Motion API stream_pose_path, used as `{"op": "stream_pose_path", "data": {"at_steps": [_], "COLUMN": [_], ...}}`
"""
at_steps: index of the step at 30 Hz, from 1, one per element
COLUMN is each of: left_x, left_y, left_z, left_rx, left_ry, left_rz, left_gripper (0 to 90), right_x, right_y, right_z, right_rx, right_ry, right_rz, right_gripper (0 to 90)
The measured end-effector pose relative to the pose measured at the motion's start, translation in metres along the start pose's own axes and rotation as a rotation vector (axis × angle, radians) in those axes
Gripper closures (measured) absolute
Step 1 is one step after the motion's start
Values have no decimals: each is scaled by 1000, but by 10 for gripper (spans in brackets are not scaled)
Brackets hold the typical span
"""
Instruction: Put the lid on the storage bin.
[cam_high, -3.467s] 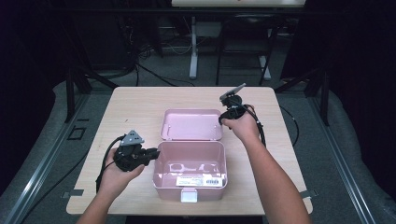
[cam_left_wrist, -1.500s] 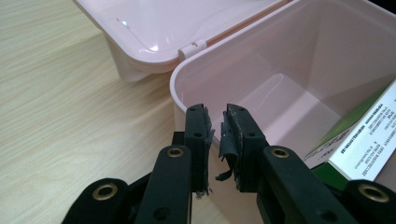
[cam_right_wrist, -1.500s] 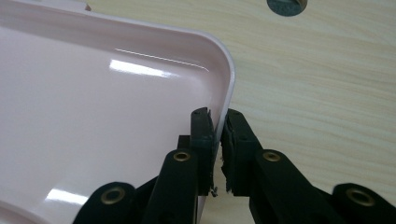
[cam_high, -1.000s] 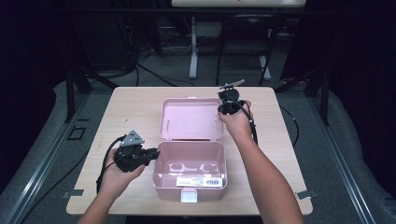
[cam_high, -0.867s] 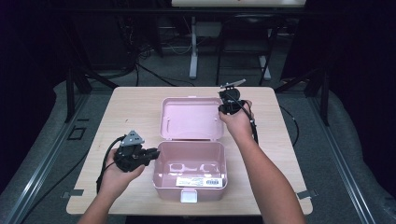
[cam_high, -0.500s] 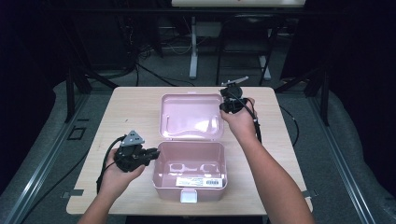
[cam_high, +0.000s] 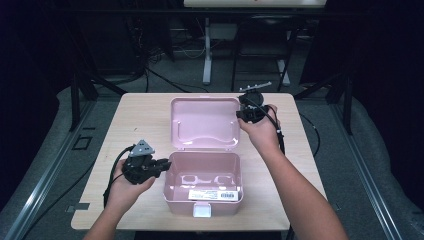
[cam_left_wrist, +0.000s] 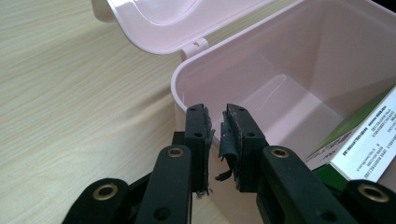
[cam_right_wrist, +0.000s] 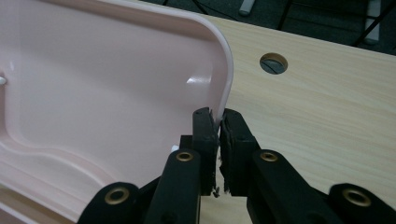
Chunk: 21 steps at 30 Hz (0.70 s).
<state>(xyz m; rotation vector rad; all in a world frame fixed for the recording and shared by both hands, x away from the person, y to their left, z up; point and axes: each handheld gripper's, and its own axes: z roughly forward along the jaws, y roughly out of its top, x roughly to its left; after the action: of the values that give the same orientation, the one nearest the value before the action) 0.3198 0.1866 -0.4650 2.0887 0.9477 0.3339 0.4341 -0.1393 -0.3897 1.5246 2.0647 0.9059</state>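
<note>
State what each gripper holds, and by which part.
The right gripper pinches the pink lid by its side rim. The left gripper pinches the box by its side wall.

Box (cam_high: 202, 185) on table (cam_high: 140, 120), lid (cam_high: 205, 122) behind, carton (cam_left_wrist: 369, 135) inside.

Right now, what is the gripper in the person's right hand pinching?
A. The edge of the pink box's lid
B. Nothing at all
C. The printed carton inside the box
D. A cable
A: in the right gripper view, the right gripper has its jaws closed on the rim of the lid.
</note>
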Motion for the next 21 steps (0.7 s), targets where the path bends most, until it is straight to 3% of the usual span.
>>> {"op": "stream_pose_path", "data": {"at_steps": [21], "left_x": [0], "left_y": [0], "left_z": [0], "left_rx": [-1], "left_ry": [4], "left_rz": [-7], "left_gripper": [792], "right_x": [6], "right_y": [-8], "right_z": [-31], "right_rx": [-63], "right_ry": [30], "right_rz": [-46], "right_gripper": [858]}}
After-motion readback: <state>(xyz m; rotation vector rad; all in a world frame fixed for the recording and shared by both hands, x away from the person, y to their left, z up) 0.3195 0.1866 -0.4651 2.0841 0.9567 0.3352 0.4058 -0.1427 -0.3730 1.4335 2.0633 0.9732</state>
